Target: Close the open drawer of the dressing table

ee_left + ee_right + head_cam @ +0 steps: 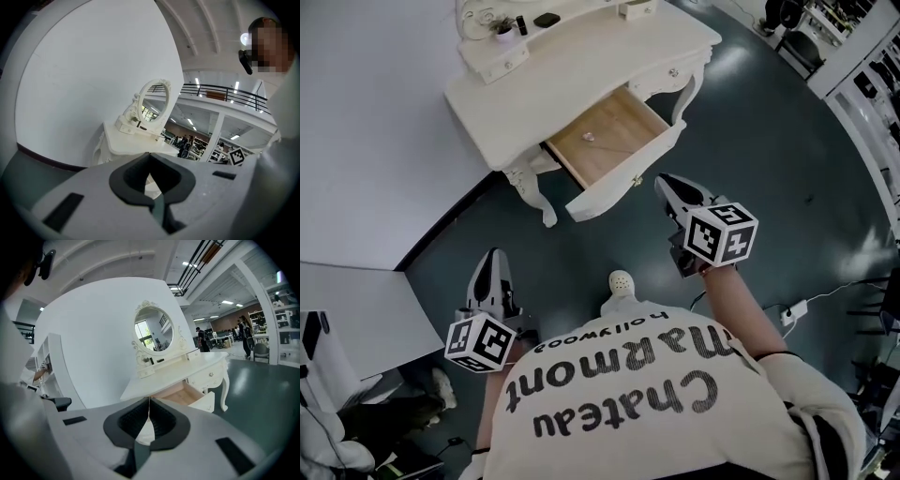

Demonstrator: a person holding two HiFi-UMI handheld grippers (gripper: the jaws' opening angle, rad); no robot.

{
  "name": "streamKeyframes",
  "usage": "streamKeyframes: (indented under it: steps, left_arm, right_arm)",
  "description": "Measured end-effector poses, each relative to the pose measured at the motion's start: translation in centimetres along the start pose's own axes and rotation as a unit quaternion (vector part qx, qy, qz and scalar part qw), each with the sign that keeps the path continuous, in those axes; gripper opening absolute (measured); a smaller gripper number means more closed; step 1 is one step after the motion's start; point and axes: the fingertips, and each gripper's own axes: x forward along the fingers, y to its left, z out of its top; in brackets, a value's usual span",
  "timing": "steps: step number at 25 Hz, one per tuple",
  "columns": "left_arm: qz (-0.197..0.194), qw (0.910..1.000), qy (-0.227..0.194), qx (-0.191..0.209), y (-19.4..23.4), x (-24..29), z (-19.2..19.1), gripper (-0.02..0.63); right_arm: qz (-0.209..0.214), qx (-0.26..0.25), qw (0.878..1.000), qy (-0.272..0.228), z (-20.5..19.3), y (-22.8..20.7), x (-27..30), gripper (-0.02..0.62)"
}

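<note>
My right gripper (671,186) and left gripper (492,261), both closed tight and empty, face the drawer (605,139) pulled out of the dressing table (581,66) at my right's eleven o'clock; rigid, probably easy-sliding, so I'd push its front panel (626,178) mid-width.

— What's the room like around you?
— I'm seeing a plain white curved wall (375,112) meeting a glossy dark grey-green floor (750,141).
— And the light?
— Long white ceiling strip lights (227,302). A black metal balcony railing (243,96) runs above a square white pillar (216,136), and white open shelving units (858,61) stand at the far side.
</note>
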Motion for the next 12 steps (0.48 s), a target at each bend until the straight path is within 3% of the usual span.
streamKeyframes:
  steps: [5,12]
  left_arm:
    - [0.017,0.9997,-0.016,-0.009,-0.5,3.8,0.8,0.008]
    - [0.071,0.9974,-0.004,-0.011,0.3,6.4,-0.3,0.008]
  right_arm:
    - [0.023,0.000,1.000,0.021,0.8,-3.4,4.0,0.028]
    - [0.041,0.015,0.993,0.110,-5.2,-8.1,9.3,0.031]
